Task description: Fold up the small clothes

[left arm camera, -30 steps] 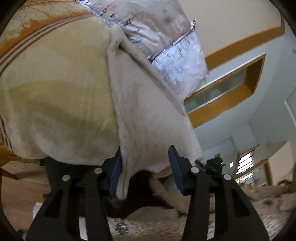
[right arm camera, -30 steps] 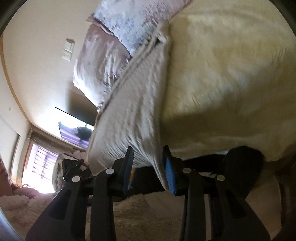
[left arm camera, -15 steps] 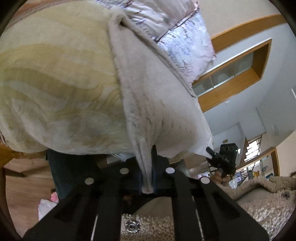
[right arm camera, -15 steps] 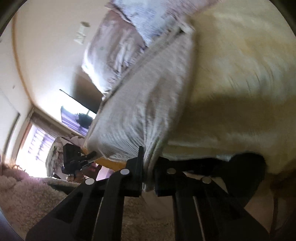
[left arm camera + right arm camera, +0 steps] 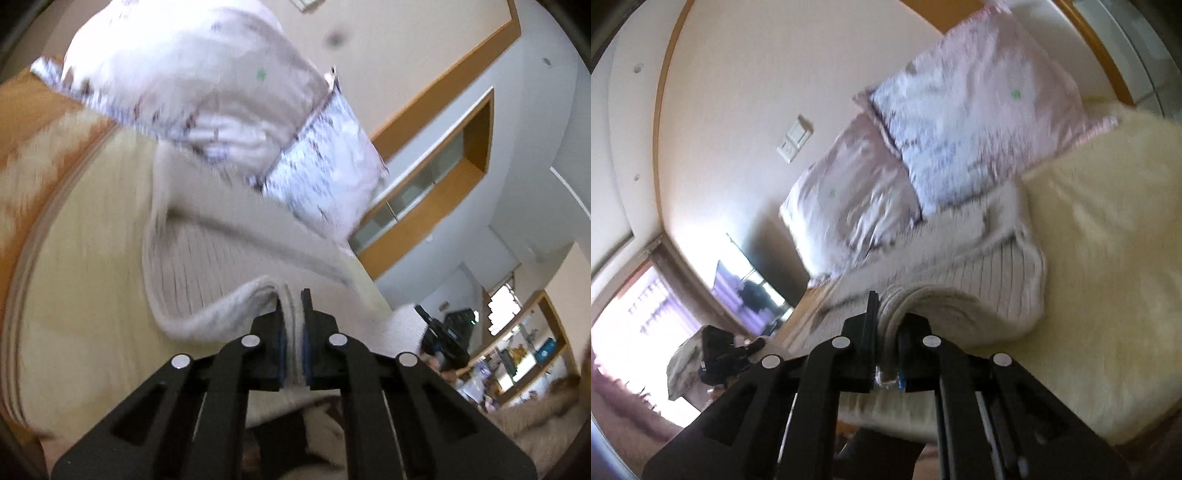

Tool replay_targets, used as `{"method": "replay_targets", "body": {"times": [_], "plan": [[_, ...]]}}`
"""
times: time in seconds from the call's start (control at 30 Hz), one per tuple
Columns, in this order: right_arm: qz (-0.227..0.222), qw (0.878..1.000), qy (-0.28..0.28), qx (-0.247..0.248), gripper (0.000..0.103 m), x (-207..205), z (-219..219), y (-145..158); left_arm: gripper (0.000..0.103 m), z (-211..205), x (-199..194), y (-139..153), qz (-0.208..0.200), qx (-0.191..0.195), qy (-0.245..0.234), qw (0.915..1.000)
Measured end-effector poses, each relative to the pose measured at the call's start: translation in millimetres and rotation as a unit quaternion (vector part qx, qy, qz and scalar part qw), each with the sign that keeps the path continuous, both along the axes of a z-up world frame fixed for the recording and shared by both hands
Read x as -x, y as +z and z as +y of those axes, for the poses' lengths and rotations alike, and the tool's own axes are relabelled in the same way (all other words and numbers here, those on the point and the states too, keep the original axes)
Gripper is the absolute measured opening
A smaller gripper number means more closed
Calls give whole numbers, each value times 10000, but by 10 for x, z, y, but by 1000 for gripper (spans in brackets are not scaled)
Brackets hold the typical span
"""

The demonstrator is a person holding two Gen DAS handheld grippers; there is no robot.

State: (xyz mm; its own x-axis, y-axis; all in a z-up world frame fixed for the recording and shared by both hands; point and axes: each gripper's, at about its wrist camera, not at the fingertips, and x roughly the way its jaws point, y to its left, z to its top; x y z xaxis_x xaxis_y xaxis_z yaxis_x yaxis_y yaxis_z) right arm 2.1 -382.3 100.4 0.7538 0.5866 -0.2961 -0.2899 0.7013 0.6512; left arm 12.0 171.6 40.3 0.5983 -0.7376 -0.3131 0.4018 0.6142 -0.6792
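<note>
We are pinching cloth [image 5: 207, 258] edge in left tool [image 5: 293, 314] and right tool [image 5: 886, 317], both clamped on it. Carrying fold toward pillows [image 5: 960, 122] at bed [image 5: 1108, 240] head; keeping corners level, tension even.

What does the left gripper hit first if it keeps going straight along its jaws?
Beyond the fold the left gripper is shut on, the rest of the ribbed beige garment on the cream blanket comes first, likely. The pillows lie past it. Blur and fisheye leave depth uncertain.
</note>
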Motion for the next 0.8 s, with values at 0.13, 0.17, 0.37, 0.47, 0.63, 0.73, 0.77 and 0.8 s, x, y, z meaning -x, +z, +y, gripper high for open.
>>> {"method": "replay_targets", "body": {"times": [0.13,0.17,0.37,0.47,0.63,0.73,0.77,0.8], "plan": [[-92,9992,-330,204,8,-280,16,95,6,-52,-385,184,4,-325,376,9988],[-112,9989,-398,242,8,-329,14,107,6,-52,-496,215,16,-378,486,9981],[-205,9962,-674,505,8,-634,35,207,6,-10,-951,349,110,-386,798,9960],[-375,9930,-753,834,8,-713,117,312,6,-43,-1081,446,52,-440,842,9955],[-571,9891,-862,1048,8,-907,153,469,6,-50,-1357,643,-91,-481,960,9942],[-523,9885,-967,1037,8,-1102,133,458,6,-60,-1565,703,-114,-473,1025,9935],[-435,9883,-1013,1050,8,-1192,125,413,6,-71,-1646,691,-88,-488,1045,9933],[-358,9883,-1041,1057,8,-1255,123,376,6,-84,-1713,674,-54,-516,1058,9930]]}}
